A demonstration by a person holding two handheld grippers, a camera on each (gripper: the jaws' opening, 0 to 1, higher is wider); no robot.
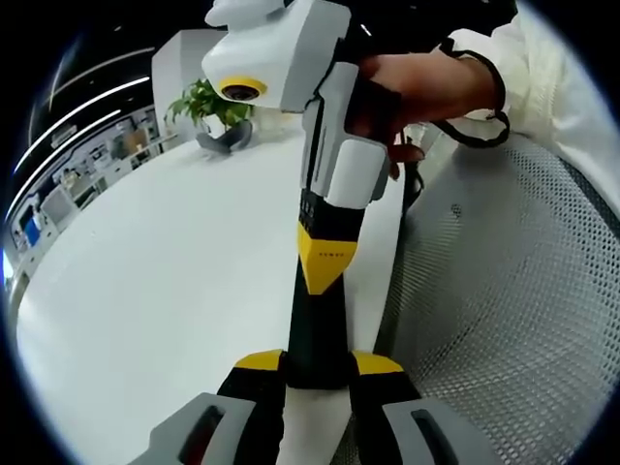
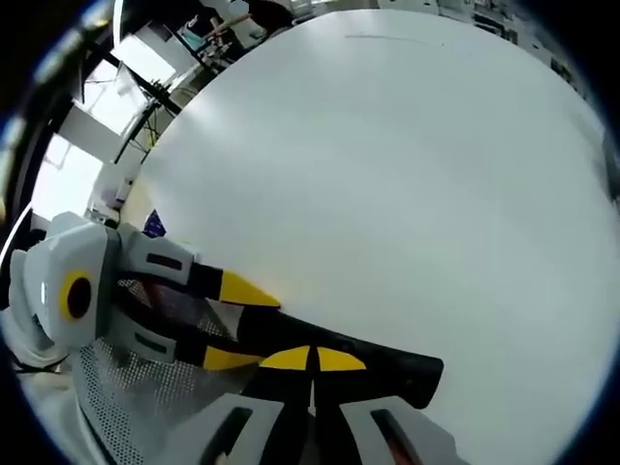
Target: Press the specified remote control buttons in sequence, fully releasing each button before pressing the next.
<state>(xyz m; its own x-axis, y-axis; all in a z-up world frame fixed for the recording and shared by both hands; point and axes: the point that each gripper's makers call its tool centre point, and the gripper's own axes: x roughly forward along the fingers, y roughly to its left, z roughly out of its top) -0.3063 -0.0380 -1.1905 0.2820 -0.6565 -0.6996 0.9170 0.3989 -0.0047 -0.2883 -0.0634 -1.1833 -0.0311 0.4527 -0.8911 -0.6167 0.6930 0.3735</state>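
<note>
White table [image 2: 407, 174] lies open; potted plant [image 1: 215, 108] stands far off.

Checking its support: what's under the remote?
White table lies below the remote, which the left gripper holds. The remote's underside and any gap are hidden.

remote control [image 1: 320, 329]: buttons unreadable | far end hidden behind right tongs [image 1: 325, 276]
</note>
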